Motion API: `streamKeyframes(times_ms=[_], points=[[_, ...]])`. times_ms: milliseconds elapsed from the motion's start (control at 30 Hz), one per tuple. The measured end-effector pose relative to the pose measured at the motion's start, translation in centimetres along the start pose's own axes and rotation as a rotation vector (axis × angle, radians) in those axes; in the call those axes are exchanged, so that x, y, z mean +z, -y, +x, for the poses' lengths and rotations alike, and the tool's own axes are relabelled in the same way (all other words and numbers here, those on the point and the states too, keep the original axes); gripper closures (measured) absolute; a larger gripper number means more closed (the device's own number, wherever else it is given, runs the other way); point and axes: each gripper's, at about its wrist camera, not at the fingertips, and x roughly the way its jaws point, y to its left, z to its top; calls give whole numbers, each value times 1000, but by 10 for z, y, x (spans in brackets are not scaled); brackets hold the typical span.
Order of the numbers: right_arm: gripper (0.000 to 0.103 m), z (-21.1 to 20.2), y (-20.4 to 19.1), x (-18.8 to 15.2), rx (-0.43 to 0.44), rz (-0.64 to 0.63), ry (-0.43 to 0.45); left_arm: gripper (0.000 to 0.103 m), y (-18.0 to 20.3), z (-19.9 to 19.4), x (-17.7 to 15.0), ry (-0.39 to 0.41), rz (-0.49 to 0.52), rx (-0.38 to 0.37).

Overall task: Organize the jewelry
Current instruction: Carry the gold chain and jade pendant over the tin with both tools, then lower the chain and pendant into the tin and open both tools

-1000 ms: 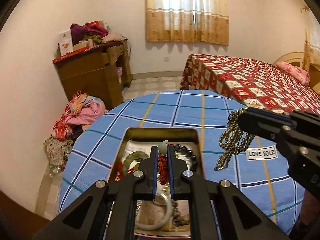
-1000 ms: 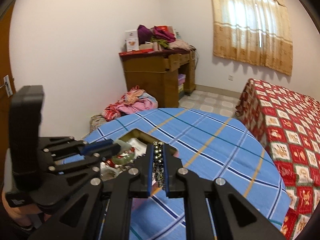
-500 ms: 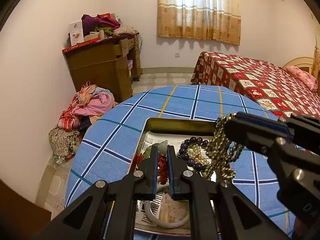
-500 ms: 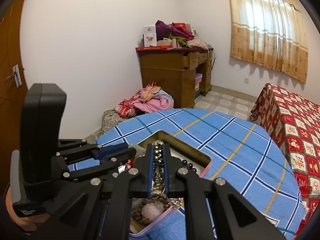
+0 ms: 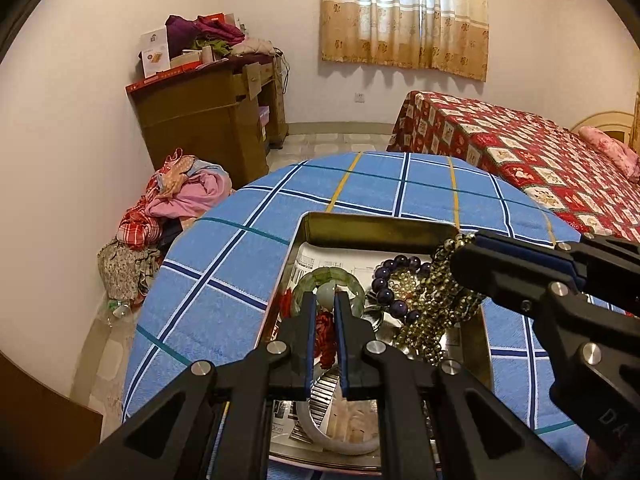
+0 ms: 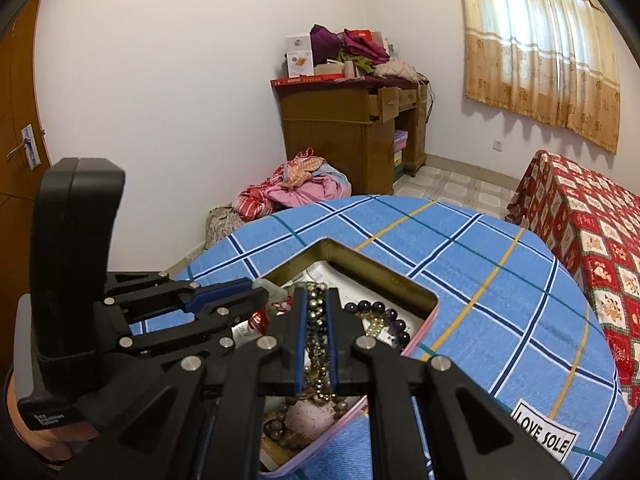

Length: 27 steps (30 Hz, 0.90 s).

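Glossy metal tin (image 5: 372, 227), matt woven tablecloth (image 5: 224, 280), shiny bead necklace (image 5: 436, 304), polished green bangle (image 5: 320, 278)

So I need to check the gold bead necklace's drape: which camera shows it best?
The left wrist view: the gold bead necklace hangs from the right gripper into the tin. The right wrist view shows only beads between its own fingers.

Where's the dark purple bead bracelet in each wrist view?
Left wrist: purple bead bracelet lies in the tin, center-right, left of the gold bead strand hanging from the right gripper.
Right wrist: bracelet just right of the gripper fingertips, near the tin's right corner.
Shared landmark: wooden desk against the far wall.
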Motion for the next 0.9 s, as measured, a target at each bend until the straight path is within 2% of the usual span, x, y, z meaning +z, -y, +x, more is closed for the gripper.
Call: streamKeyframes(times_ms=[900], points=[[92, 27, -5, -20, -25, -9, -77, 95, -15, 15, -13, -39, -16, 9]])
